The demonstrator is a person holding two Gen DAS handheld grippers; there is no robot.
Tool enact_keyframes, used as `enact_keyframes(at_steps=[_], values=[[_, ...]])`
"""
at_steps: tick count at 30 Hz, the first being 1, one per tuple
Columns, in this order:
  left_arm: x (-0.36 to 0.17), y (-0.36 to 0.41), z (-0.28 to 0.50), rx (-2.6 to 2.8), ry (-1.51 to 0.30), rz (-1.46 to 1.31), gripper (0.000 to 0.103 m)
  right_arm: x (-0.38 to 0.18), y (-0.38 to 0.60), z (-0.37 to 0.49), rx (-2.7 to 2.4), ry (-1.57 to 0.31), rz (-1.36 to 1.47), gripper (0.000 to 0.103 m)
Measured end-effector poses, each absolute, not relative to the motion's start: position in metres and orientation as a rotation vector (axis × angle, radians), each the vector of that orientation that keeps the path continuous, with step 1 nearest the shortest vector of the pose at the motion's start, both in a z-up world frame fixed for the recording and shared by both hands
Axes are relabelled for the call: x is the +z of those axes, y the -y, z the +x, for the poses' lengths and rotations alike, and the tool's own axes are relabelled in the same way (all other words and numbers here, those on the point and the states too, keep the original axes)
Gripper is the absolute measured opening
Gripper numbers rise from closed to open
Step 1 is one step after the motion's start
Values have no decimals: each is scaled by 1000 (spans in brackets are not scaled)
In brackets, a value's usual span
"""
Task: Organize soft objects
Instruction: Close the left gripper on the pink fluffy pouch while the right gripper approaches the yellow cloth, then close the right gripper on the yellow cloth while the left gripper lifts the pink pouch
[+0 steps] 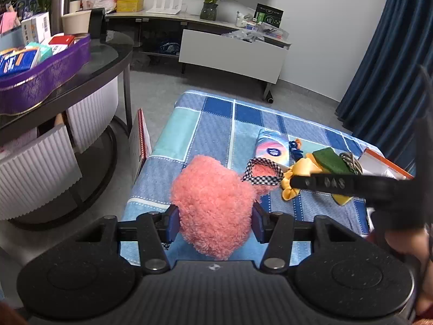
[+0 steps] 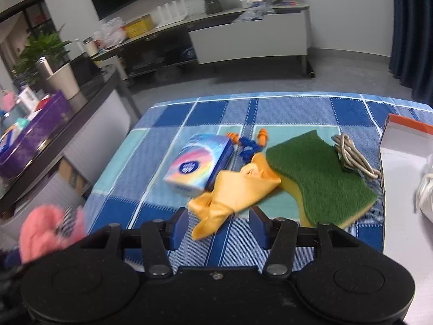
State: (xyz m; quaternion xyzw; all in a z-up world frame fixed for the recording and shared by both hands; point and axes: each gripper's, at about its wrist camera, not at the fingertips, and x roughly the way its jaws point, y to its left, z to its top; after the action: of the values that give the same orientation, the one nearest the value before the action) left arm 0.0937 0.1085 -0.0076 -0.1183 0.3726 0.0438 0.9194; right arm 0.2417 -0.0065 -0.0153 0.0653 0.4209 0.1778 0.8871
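A fluffy pink plush toy [image 1: 211, 197] with a black-and-white checked band [image 1: 261, 173] hangs over the blue checked cloth [image 1: 216, 124], with my left gripper [image 1: 215, 216] shut on it. In the right wrist view the plush [image 2: 46, 230] shows blurred at the lower left. My right gripper [image 2: 217, 223] is open just above the cloth, and the tip of a yellow rag [image 2: 232, 192] lies loose between its fingers. Beside the rag are a green-and-yellow sponge [image 2: 322, 173], a rainbow tissue pack [image 2: 199, 163] and orange earplugs on a blue cord [image 2: 249, 143].
A coiled grey cable [image 2: 351, 157] lies by the sponge, next to an orange-edged white box [image 2: 406, 146] holding something white. A round dark table with a purple tray [image 1: 46, 78] of packets stands to the left. A low bench [image 1: 230, 54] and a blue curtain [image 1: 392, 54] are behind.
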Motion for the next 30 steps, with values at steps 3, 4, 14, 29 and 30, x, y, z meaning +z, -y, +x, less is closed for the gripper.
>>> enact_keyframes(at_steps=[3, 4, 14, 29, 30], values=[[-11, -111, 95, 82, -769, -258, 52, -24, 2, 256, 339, -890, 163, 68], [-13, -112, 95, 79, -771, -260, 52, -27, 0, 260, 338, -905, 155, 68], [-18, -110, 96, 72, -777, -279, 52, -26, 4, 249, 363, -863, 56, 27], [-2, -82, 75, 45, -740, -246, 52, 37, 44, 144, 485, -754, 13, 27], [-1, -80, 73, 43, -740, -241, 52, 39, 47, 138, 483, -757, 15, 27]])
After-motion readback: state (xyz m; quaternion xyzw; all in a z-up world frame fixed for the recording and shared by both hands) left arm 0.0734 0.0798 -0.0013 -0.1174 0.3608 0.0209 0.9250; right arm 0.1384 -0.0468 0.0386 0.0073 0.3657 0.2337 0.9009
